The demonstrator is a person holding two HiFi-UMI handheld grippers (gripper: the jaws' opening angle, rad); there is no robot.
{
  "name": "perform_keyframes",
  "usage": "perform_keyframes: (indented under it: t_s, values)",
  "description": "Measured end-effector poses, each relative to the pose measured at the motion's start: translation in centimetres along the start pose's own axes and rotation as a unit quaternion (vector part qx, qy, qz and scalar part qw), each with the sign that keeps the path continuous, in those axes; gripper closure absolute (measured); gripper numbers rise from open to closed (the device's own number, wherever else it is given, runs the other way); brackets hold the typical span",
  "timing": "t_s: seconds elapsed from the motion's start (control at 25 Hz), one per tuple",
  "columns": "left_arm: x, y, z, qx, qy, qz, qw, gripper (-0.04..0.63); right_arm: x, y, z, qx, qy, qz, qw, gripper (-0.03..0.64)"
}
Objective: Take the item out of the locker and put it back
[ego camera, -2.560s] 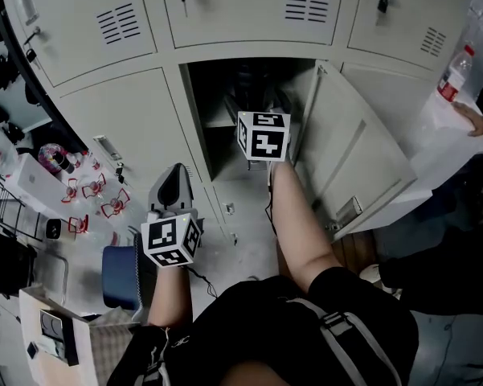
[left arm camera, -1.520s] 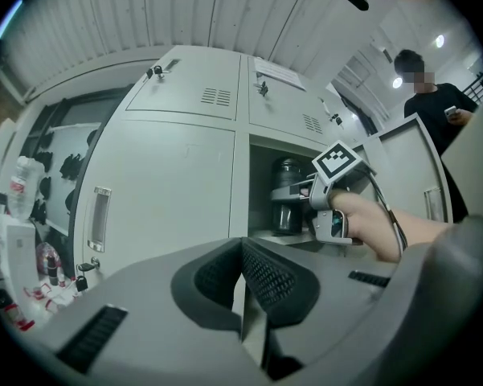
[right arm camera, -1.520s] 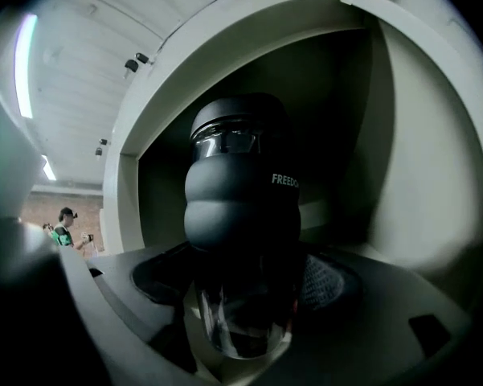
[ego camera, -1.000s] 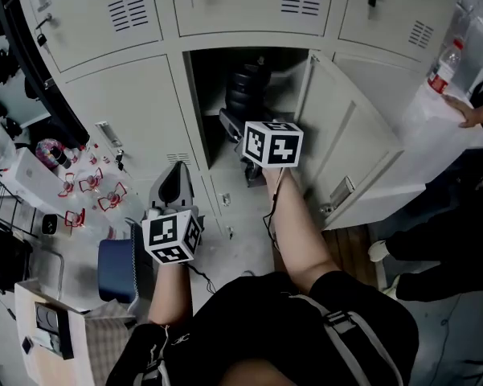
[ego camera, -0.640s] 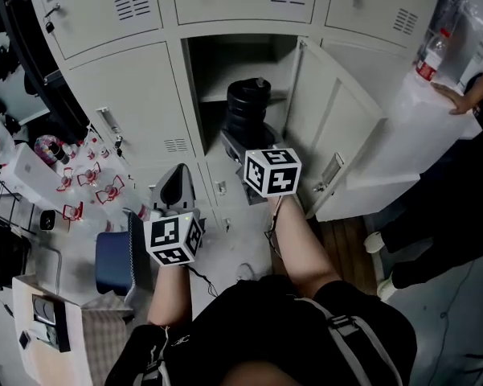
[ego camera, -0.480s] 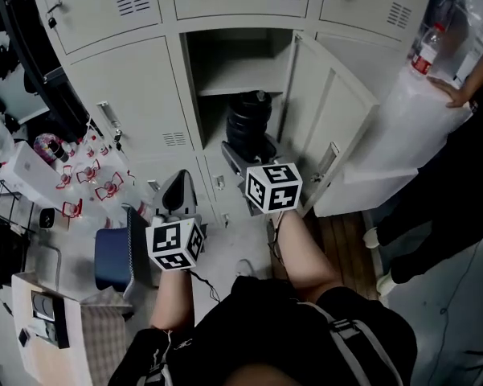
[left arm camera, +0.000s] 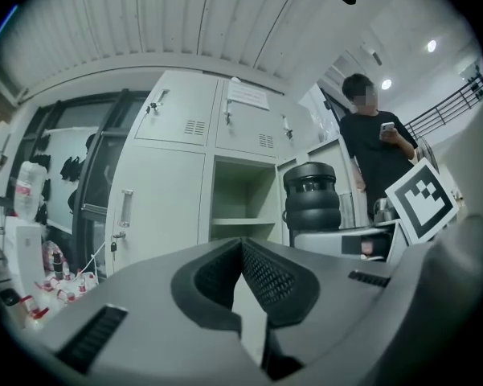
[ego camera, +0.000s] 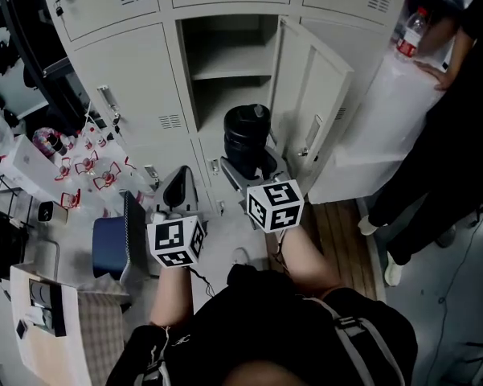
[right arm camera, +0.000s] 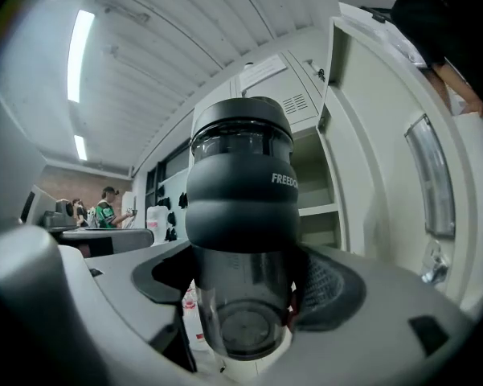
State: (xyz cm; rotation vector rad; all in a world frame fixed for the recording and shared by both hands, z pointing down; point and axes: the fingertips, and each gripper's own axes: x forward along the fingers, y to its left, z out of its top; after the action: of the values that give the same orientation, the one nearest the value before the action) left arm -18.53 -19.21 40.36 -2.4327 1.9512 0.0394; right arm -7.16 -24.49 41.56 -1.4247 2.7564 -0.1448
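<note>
A black ribbed bottle (ego camera: 247,139) with a clear lower part hangs outside the open locker (ego camera: 225,63), in front of its lower compartment. My right gripper (ego camera: 253,171) is shut on the bottle's lower body (right arm camera: 241,199), with both pads pressed against its sides (right arm camera: 245,296). The locker's shelf and both compartments show nothing inside, and its door (ego camera: 305,111) stands swung out to the right. My left gripper (ego camera: 177,185) hovers low at the left, shut and holding nothing (left arm camera: 243,272). From the left gripper view, the bottle (left arm camera: 312,195) appears at the right.
Closed lockers (ego camera: 128,63) flank the open one. A person in black (ego camera: 458,135) stands at the right beside a white surface with a water bottle (ego camera: 408,32). A blue bin (ego camera: 112,248) and small clutter (ego camera: 56,175) lie at the left.
The right gripper has drawn the black bottle out of the locker and back toward the body. The view has pulled away from the lockers. The left gripper has stayed where it was.
</note>
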Motion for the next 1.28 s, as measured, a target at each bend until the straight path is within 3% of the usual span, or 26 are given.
perform_keyframes:
  t_s: [0.64, 0.88, 1.28]
  values:
    - [0.9, 0.6, 0.7, -0.012, -0.006, 0.001, 0.9999, 0.583, 1.5, -0.5, 0.4, -0.001, 0.003, -0.010, 1.000, 0.229]
    - [2.4, 1.7, 0.6, -0.014, -0.001, 0.005, 0.9999, 0.583, 5.1, -1.5, 2.6, 0.030, -0.012, -0.004, 0.999, 0.229]
    - [6.5, 4.5, 1.2, 0.001, 0.004, 0.018, 0.9998, 0.583, 11.6, -4.0, 6.8, 0.149, -0.048, 0.033, 0.987, 0.229]
